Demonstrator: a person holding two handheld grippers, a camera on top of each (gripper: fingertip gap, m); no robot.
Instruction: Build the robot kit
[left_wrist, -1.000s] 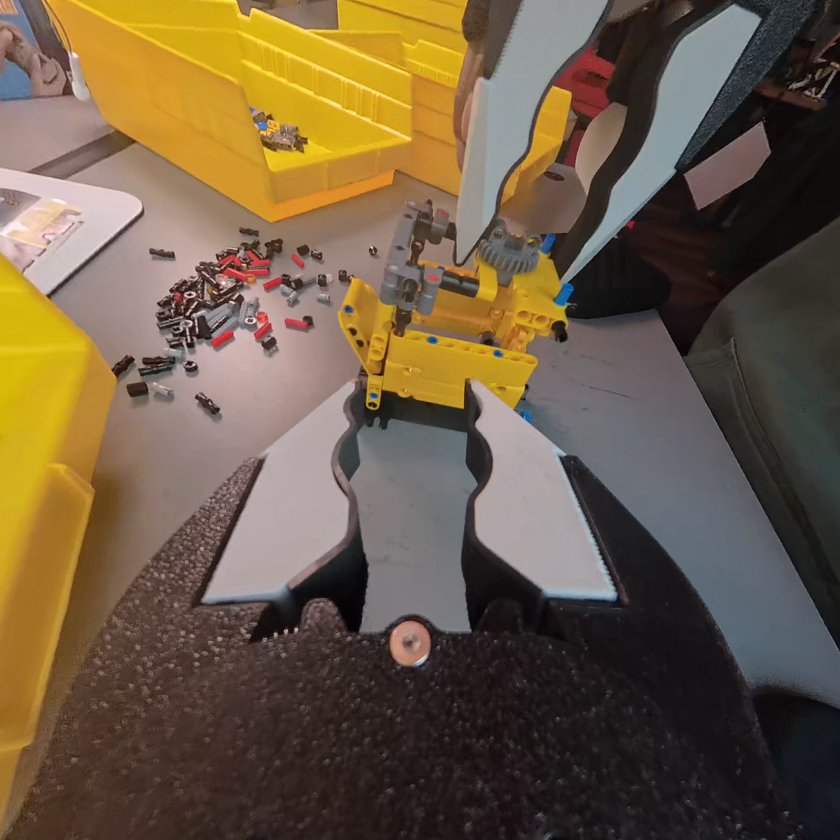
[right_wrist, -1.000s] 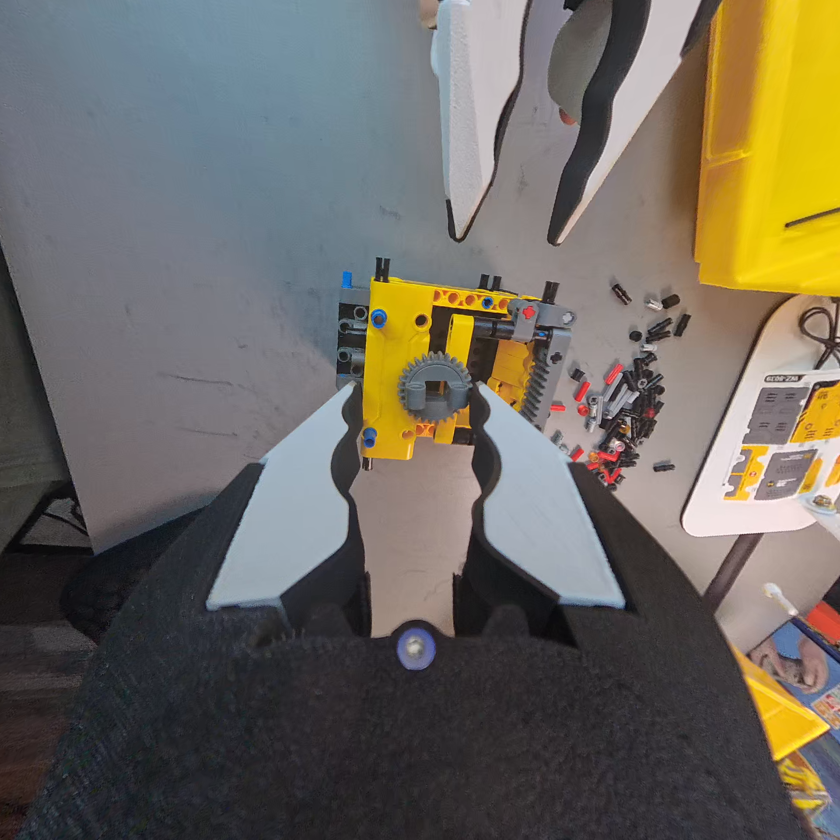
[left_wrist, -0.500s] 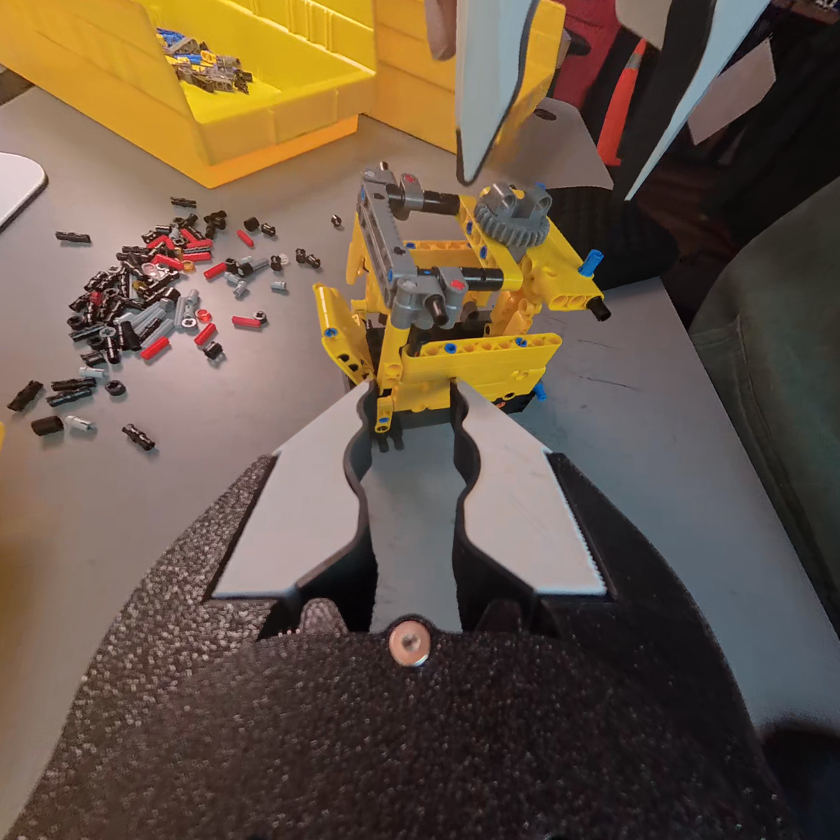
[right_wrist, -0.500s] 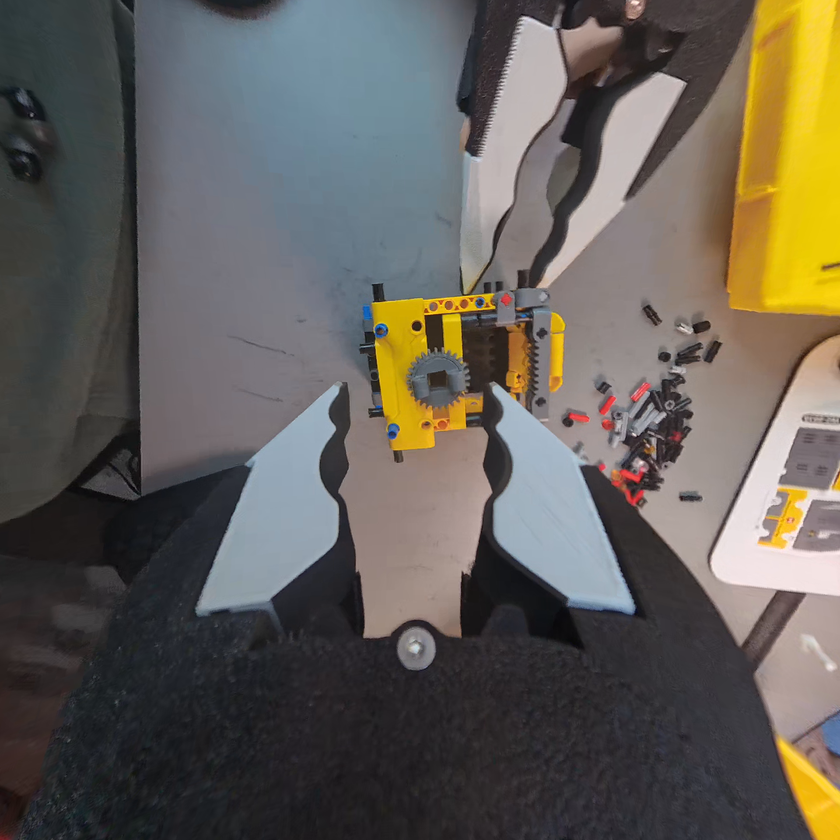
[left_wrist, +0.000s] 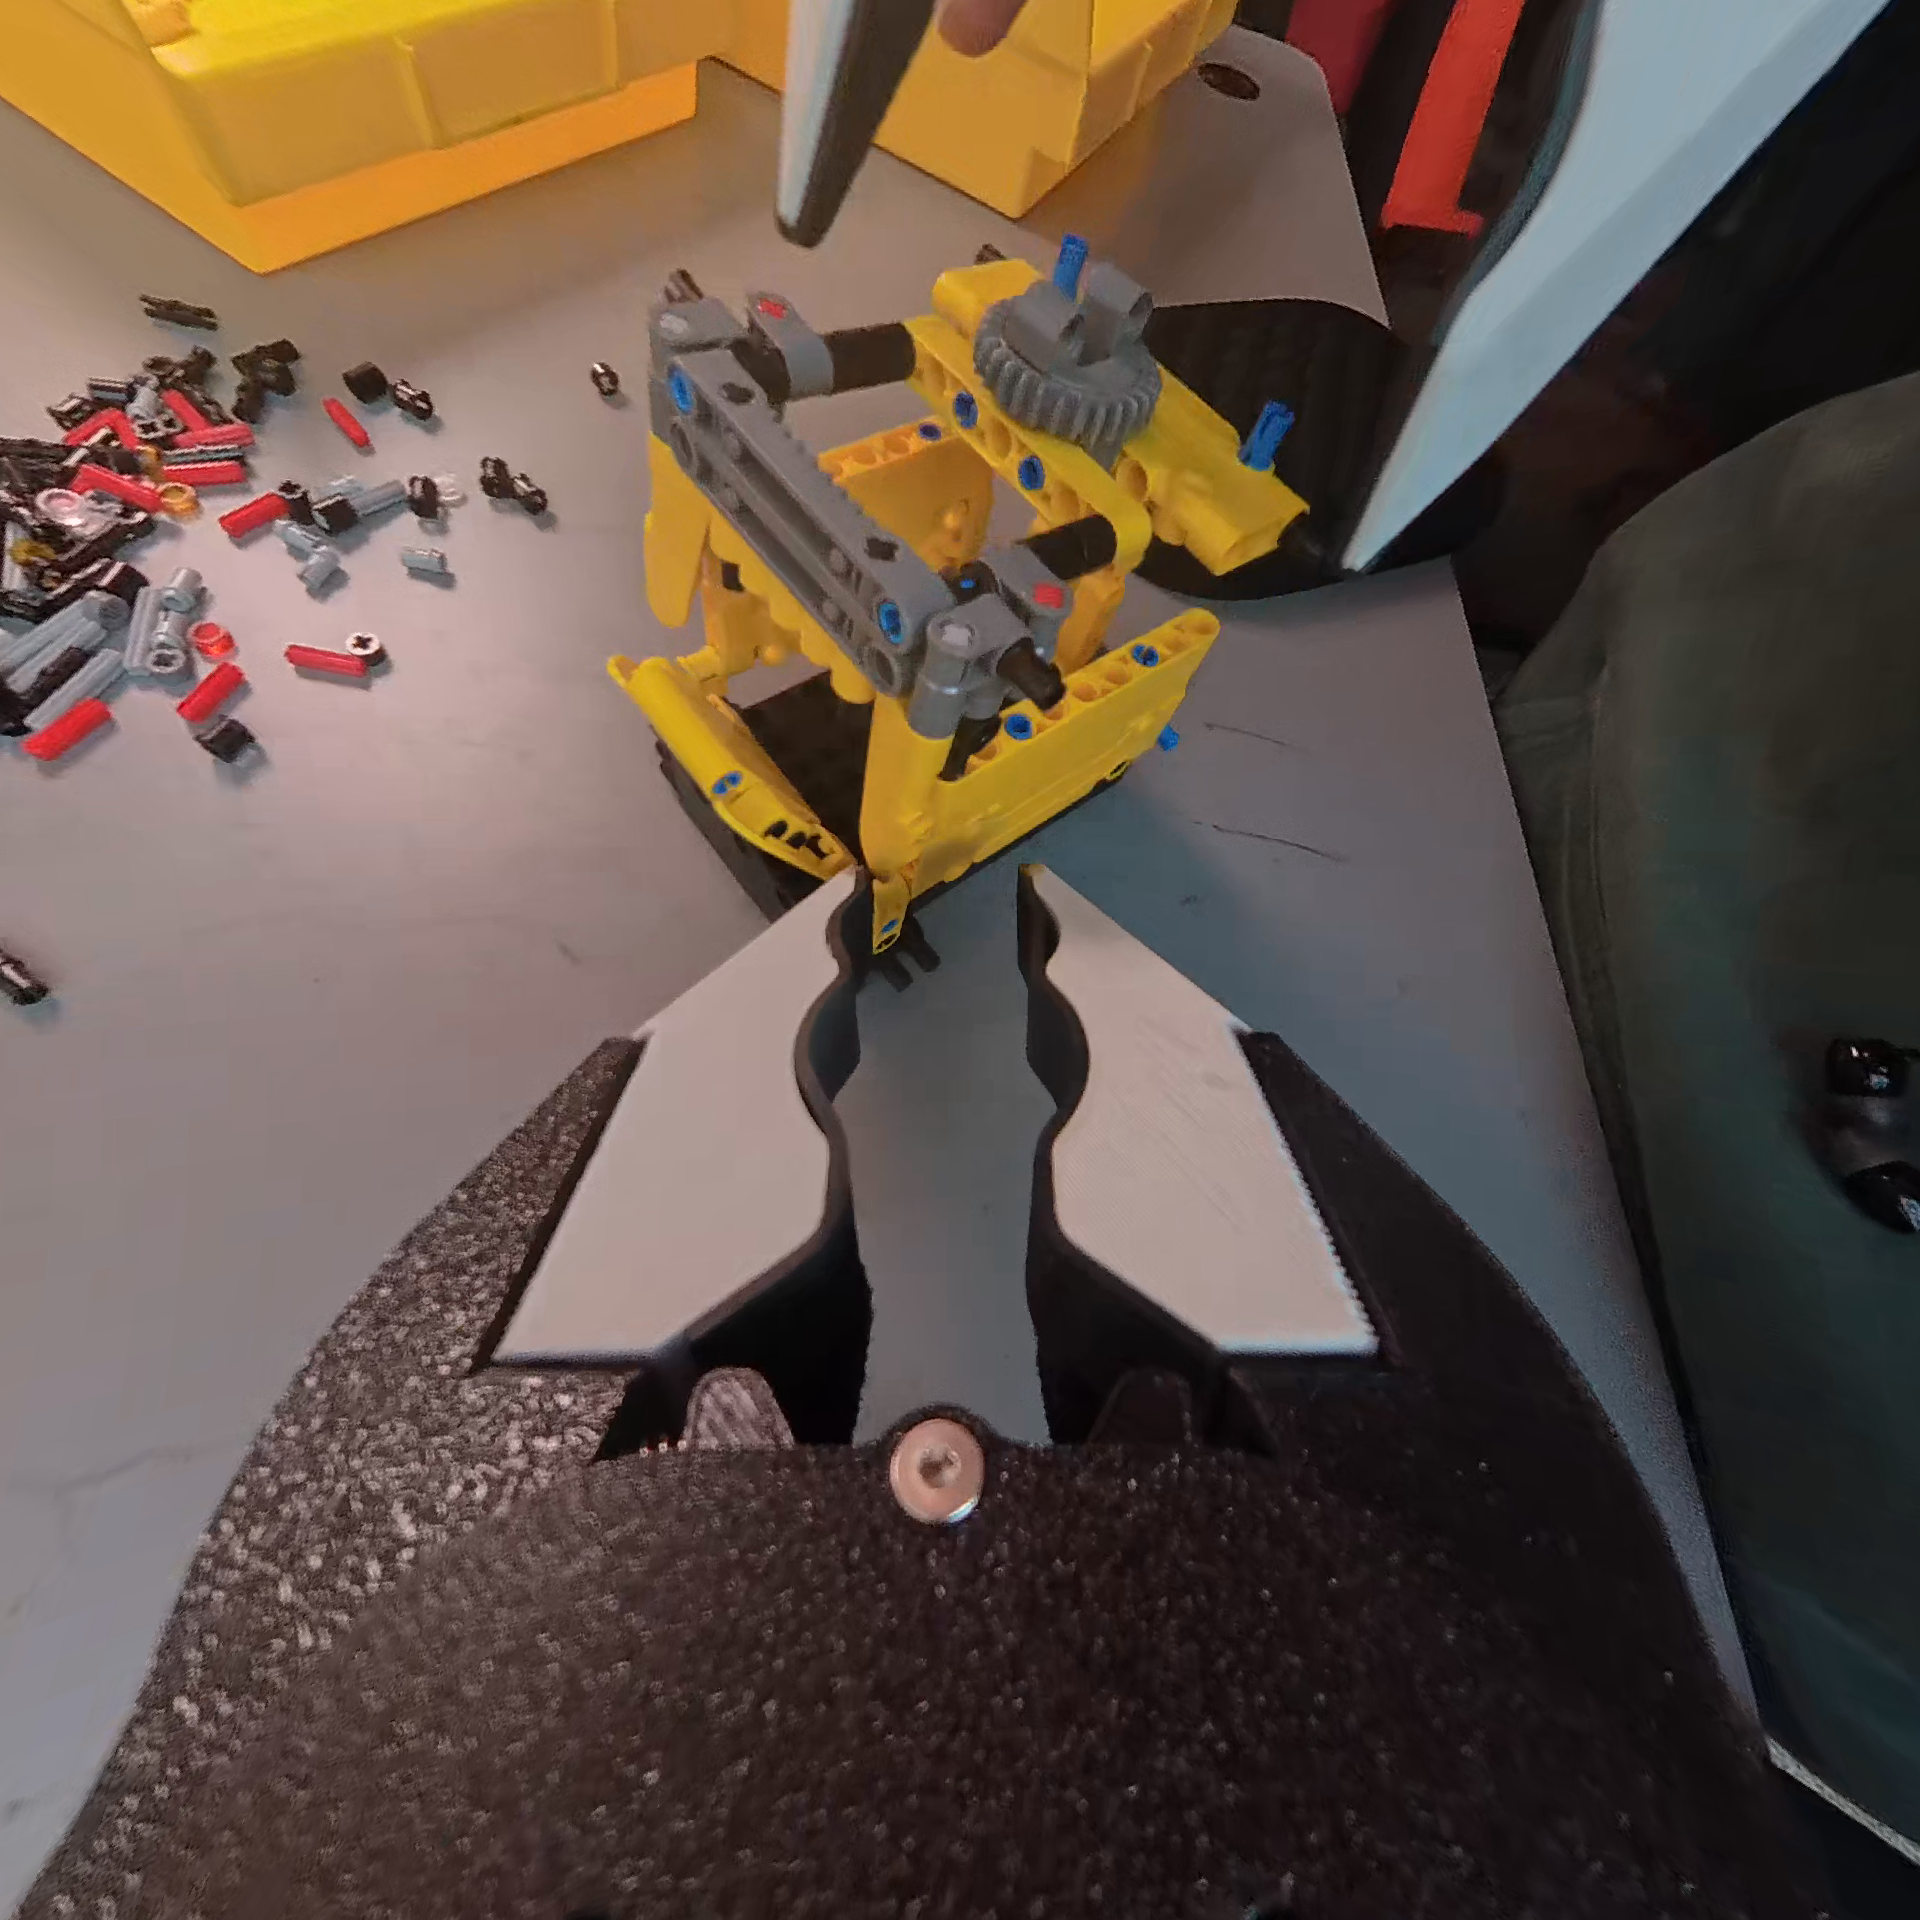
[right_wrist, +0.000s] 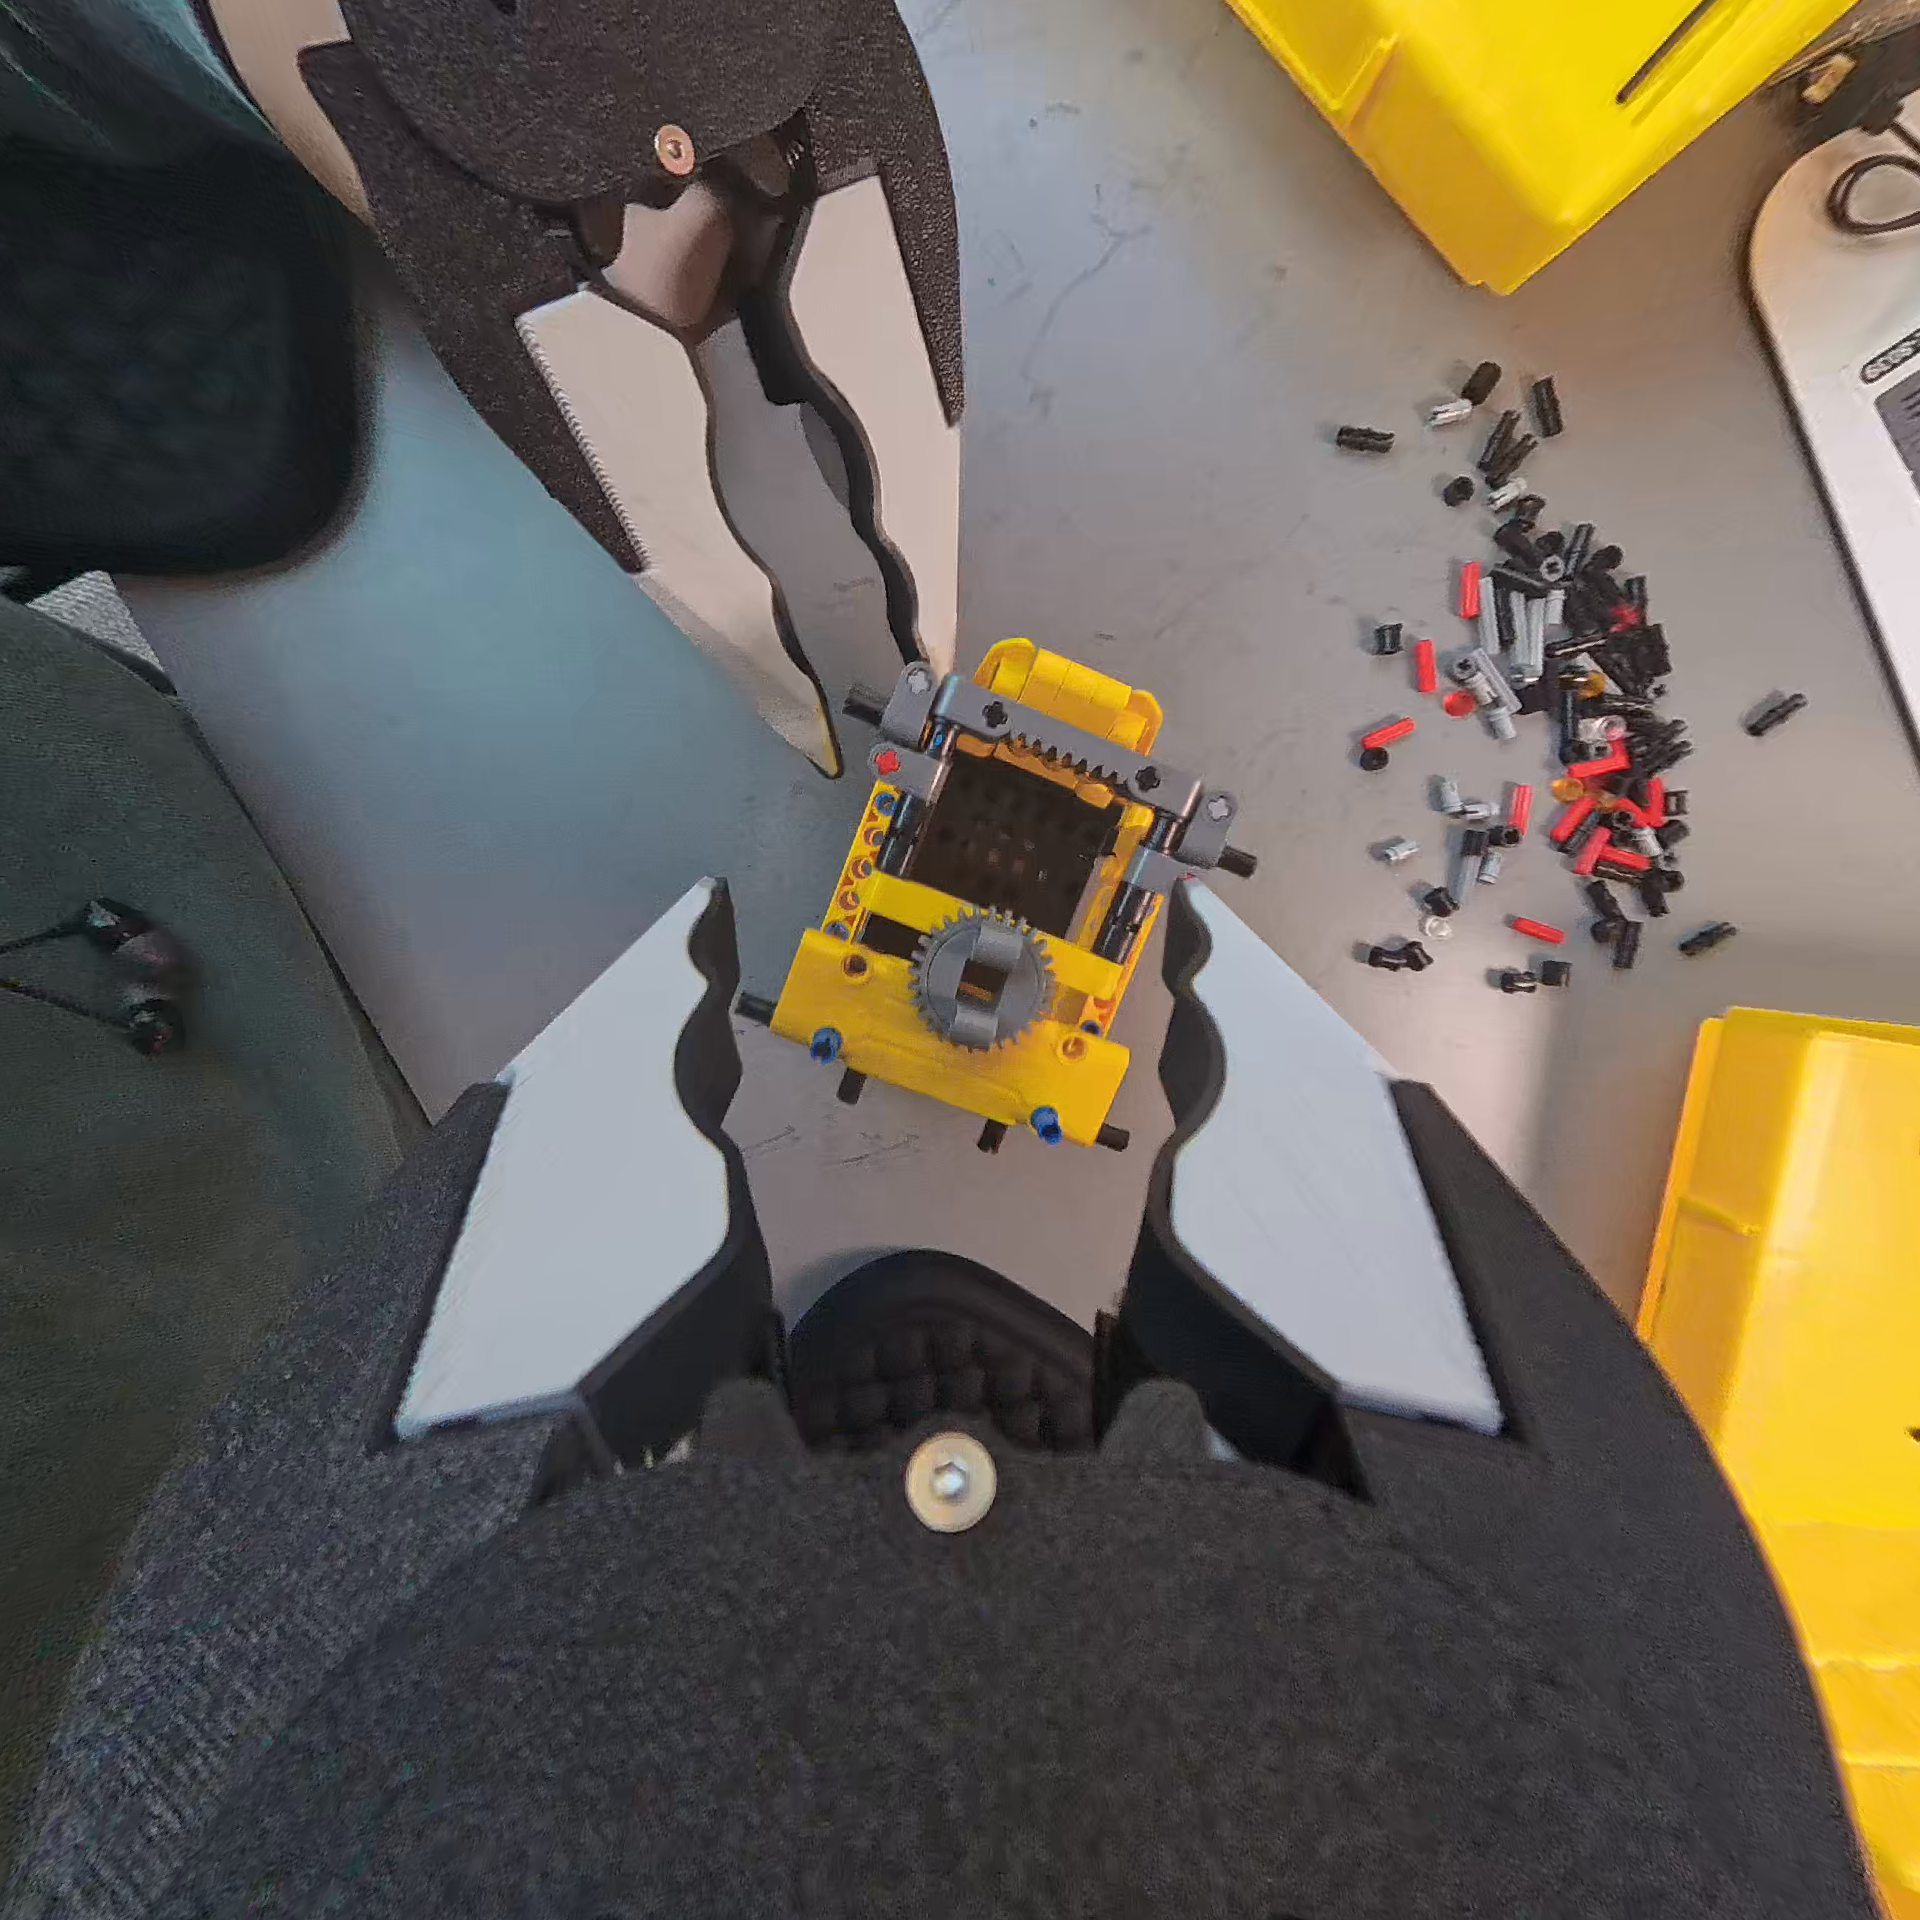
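Observation:
A yellow brick-built model (left_wrist: 1039, 769) stands on the grey table, with a grey gear (left_wrist: 1070, 364) on top and a grey toothed bar along one side. My left gripper (left_wrist: 940, 883) is low at the model's near bottom corner. Its jaws are narrowly apart around a small yellow tab there, and the left fingertip (left_wrist: 842, 904) touches the tab. My right gripper (right_wrist: 951, 894) hangs above the model (right_wrist: 935, 1049), wide open and empty, and looks down on the gear (right_wrist: 982, 977). The left gripper (right_wrist: 883, 717) shows at the model's far corner. The right gripper (left_wrist: 1081, 395) shows overhead.
A loose pile of small black, red and grey pins (left_wrist: 125, 520) lies left of the model, also in the right wrist view (right_wrist: 1579, 727). Yellow bins (left_wrist: 416, 104) (right_wrist: 1808, 1351) stand around. A white board (right_wrist: 1860, 416) lies nearby. A dark green fabric seat (left_wrist: 1714, 831) with earphones (right_wrist: 135, 977) borders the table edge. The grippers' ends are close to 8 centimetres from one another.
My right gripper has pulled up from beside the gear and opened wider. My left jaws have narrowed slightly, and the model now faces the left gripper corner-on.

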